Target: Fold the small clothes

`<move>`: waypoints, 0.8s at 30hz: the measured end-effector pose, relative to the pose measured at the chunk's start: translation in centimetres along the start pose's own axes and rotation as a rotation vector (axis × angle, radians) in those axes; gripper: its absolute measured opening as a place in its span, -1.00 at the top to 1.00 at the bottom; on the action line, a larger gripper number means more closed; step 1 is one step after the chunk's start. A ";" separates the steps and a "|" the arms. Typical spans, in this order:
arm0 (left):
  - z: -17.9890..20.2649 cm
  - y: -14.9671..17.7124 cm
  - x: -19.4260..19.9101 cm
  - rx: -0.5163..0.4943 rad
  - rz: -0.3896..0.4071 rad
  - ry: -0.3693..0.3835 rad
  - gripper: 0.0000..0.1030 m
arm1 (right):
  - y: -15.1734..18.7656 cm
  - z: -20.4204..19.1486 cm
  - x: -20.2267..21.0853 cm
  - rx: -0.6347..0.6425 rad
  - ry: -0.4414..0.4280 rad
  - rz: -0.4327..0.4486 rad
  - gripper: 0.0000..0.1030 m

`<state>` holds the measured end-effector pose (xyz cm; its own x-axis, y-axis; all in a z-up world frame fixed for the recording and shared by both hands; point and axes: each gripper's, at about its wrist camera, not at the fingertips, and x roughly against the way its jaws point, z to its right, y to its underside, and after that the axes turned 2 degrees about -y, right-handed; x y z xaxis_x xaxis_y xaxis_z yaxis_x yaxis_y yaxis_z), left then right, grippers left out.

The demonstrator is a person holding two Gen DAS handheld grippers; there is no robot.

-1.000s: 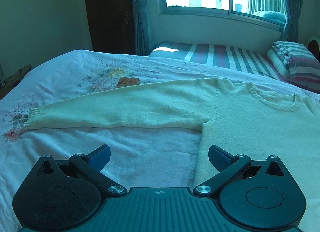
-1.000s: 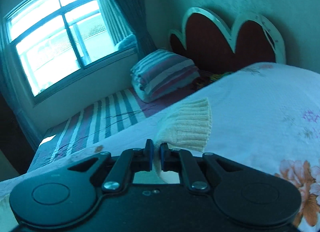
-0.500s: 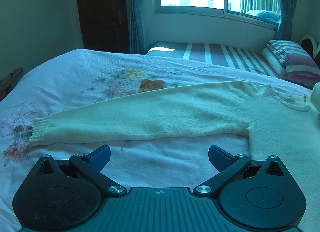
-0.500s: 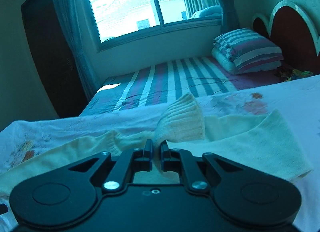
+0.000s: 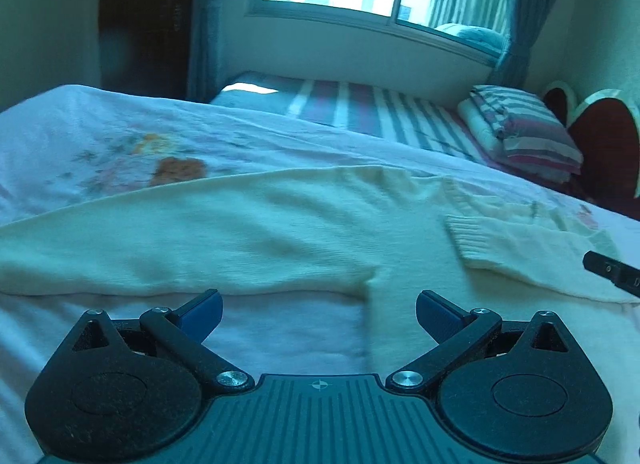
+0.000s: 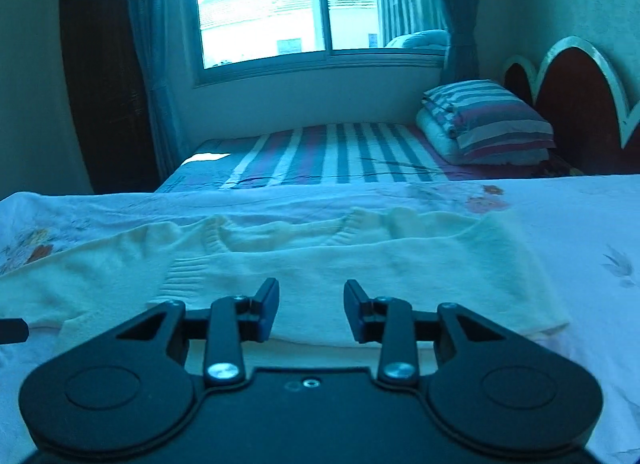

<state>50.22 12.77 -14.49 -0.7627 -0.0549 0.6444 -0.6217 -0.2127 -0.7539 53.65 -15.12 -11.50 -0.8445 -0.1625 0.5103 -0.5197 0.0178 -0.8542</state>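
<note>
A cream knit sweater (image 5: 248,232) lies flat on the floral bedspread (image 5: 100,143). Its left sleeve (image 5: 120,240) stretches out to the left. Its right sleeve (image 6: 360,276) is folded across the chest, with the ribbed cuff (image 5: 472,236) near the neckline (image 6: 280,232). My left gripper (image 5: 319,310) is open and empty, just in front of the left armpit. My right gripper (image 6: 311,306) is open and empty, just in front of the folded sleeve. Its tip shows at the right edge of the left wrist view (image 5: 608,272).
A striped mattress (image 6: 340,151) lies beyond the bedspread under the window. A folded striped quilt (image 6: 484,123) sits by the red headboard (image 6: 576,103). A dark door (image 5: 144,19) stands at the far left.
My right gripper carried the right sleeve cuff across the sweater's chest, laid it down and opened. My left gripper shifted right, staying open.
</note>
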 end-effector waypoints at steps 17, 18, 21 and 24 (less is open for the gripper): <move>11.2 -0.1 -11.4 0.386 -0.156 0.307 0.94 | 0.1 14.2 4.2 -0.109 0.165 0.015 0.29; 11.3 0.0 -11.7 0.381 -0.152 0.306 0.94 | 0.3 14.6 4.3 -0.115 0.166 0.012 0.29; 11.6 -0.8 -10.2 0.307 -0.083 0.284 0.94 | 0.4 15.2 4.5 -0.119 0.172 0.011 0.29; 10.3 -2.2 -8.6 0.265 -0.039 0.272 0.94 | 0.4 15.7 4.5 -0.138 0.177 0.012 0.29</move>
<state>59.98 3.68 -17.01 -0.7808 0.2119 0.5877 -0.6109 -0.4561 -0.6472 51.68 -31.36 -11.12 -0.8540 0.0142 0.5202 -0.5120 0.1551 -0.8448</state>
